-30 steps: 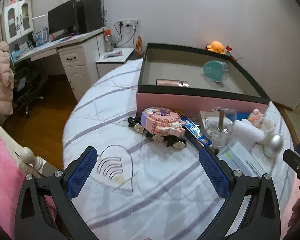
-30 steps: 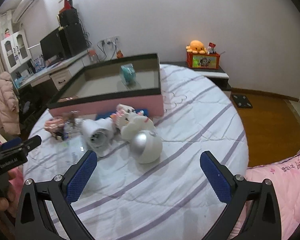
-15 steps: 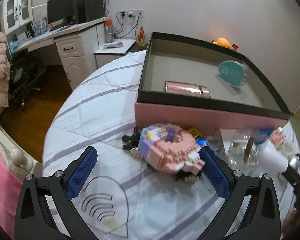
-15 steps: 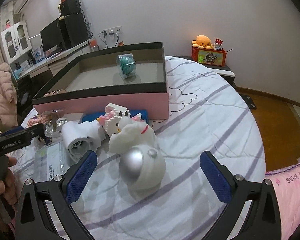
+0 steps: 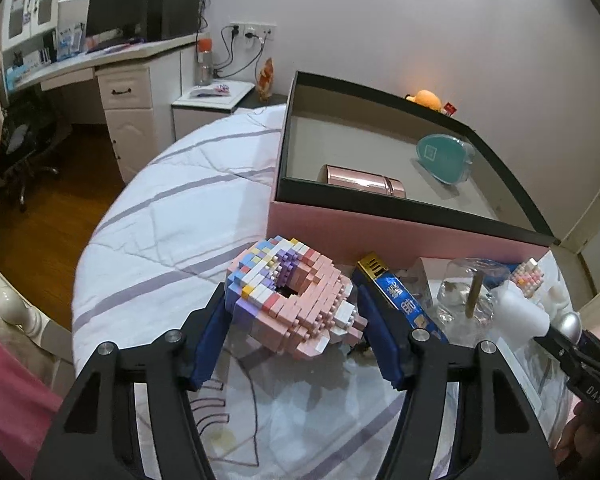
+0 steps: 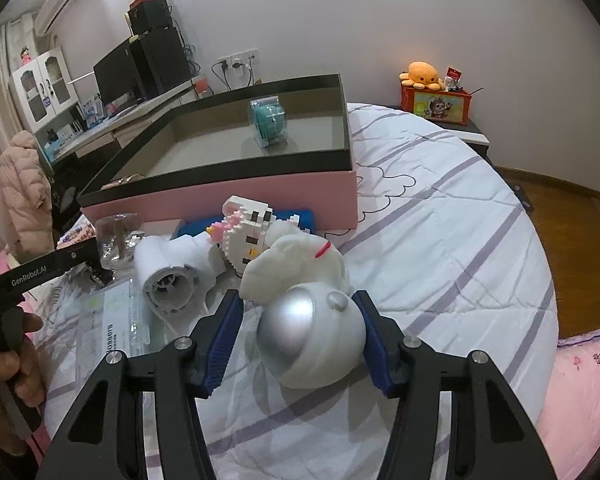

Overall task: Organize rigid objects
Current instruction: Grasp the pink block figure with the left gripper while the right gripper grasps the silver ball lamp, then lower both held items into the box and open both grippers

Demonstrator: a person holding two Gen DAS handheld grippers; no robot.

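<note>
pink and pastel plastic bricks made up the block model [image 5: 292, 304], which sat on the bed [image 5: 180, 216] before the pink box [image 5: 400, 236]. the left gripper [image 5: 296, 340] had just been closing, pads bracketing its sides; contact could not be confirmed. likely light but brittle: grip the broad flanks. the right gripper [image 6: 300, 340] had likewise been closing around the silver-white ball [image 6: 312, 340], likely smooth and slippery; its right pad appeared to touch.

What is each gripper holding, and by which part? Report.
Both jaws have just been closing. Left gripper clamps the pink brick model by its sides. Right gripper straddles the silver-white ball, a gap at one pad: not held.
</note>
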